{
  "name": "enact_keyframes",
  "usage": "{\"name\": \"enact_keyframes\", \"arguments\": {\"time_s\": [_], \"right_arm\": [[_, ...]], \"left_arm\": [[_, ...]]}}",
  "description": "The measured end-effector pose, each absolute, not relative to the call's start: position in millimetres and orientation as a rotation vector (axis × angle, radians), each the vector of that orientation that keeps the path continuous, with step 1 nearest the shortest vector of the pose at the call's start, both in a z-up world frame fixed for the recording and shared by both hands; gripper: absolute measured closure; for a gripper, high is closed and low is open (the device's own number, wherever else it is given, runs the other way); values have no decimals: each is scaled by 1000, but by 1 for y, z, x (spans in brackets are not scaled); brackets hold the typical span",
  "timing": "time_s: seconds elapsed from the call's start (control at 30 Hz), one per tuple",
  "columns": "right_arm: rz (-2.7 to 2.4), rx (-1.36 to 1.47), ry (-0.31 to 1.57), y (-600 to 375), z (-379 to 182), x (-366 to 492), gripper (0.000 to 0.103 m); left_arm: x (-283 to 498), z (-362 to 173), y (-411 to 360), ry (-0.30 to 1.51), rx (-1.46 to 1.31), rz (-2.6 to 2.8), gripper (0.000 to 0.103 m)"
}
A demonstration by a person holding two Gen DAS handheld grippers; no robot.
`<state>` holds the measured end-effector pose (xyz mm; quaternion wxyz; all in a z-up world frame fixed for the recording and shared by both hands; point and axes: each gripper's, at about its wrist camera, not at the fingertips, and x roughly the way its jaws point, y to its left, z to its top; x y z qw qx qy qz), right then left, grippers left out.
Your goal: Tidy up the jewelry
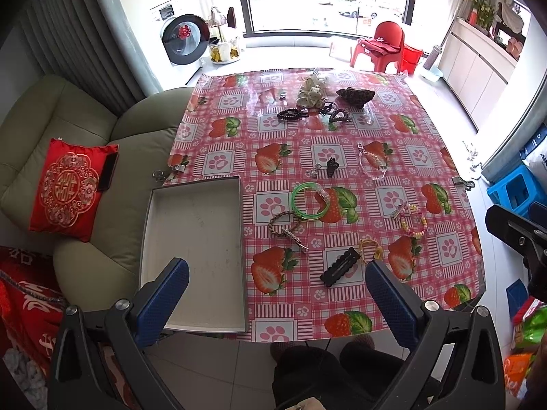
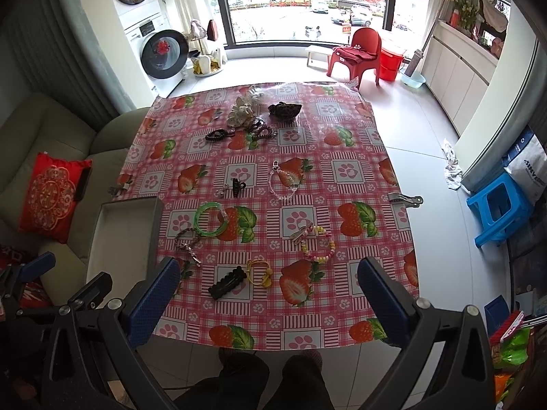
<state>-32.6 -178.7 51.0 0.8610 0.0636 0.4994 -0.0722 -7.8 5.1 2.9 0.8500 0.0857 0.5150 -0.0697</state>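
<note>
Jewelry lies scattered on a table with a strawberry-print cloth (image 1: 342, 157). An empty white box (image 1: 195, 256) sits at the table's near left; it also shows in the right wrist view (image 2: 119, 239). Near the front lie a green bangle (image 1: 309, 201), a braided bracelet (image 1: 285, 227), a black hair clip (image 1: 340, 266), a yellow cord piece (image 1: 371, 247) and a colourful bead bracelet (image 1: 415, 220). A black claw clip (image 1: 331, 167) and a clear bead chain (image 1: 372, 164) lie mid-table. My left gripper (image 1: 277, 290) is open and empty above the front edge. My right gripper (image 2: 270, 294) is open and empty, high over the near edge.
Scrunchies and dark hair ties (image 1: 312, 102) are heaped at the table's far side. A green sofa with a red cushion (image 1: 68, 188) stands left of the table. A blue stool (image 2: 499, 208) and bags stand on the right. Metal clips (image 2: 407, 200) hold the cloth edges.
</note>
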Motion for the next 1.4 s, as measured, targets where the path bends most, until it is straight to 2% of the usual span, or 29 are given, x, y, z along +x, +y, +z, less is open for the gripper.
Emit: {"name": "enact_keyframes", "arguments": {"time_s": [1.4], "right_arm": [[-152, 138, 1053, -180, 45, -30, 0]], "left_arm": [[-3, -4, 6, 1097, 185, -154, 0]]}}
